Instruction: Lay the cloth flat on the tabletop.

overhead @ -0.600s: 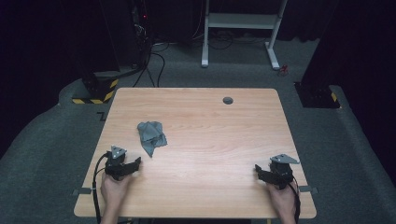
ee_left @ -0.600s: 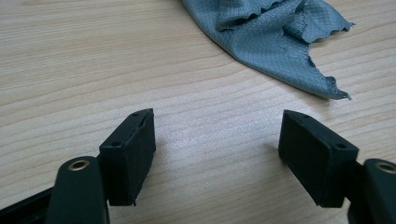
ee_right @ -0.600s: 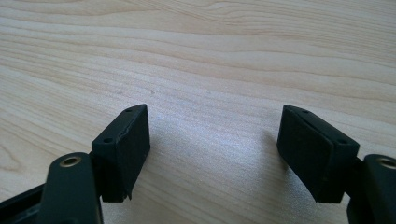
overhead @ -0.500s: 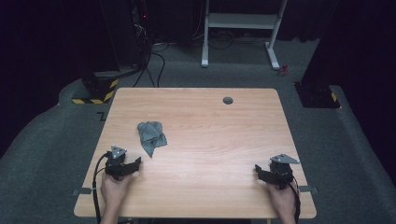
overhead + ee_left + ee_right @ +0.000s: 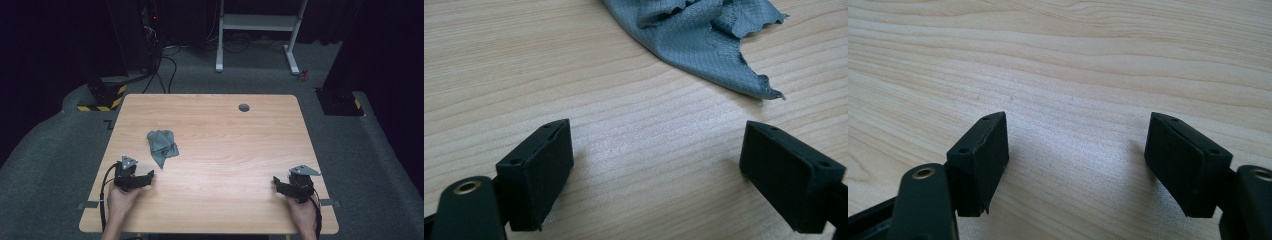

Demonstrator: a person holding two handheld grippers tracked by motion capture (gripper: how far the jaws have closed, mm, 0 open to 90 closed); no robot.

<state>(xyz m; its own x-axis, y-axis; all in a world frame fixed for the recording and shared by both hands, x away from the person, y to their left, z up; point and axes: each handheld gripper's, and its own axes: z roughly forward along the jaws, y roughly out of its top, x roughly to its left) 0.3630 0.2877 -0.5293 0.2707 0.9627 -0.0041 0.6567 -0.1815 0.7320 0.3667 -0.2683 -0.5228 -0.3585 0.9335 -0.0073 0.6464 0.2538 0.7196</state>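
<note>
1. The table (image 5: pixel 574 90) is pale wood with a fine grain, smooth, with a soft sheen between the fingers.
2. The cloth (image 5: pixel 704 35), lying just beyond the fingertips of the left gripper (image 5: pixel 659 170), is grey woven fabric with a small diamond texture, matt, with frayed wavy edges.
3. The fingers (image 5: pixel 541 170) of the left gripper are black and matt, with plastic-looking backs and soft, slightly rough pads.
4. The right gripper (image 5: pixel 1078 165) has the same matt black fingers (image 5: pixel 1180 160); a brass-coloured metal rivet (image 5: pixel 924 173) shines behind one of them.
</note>
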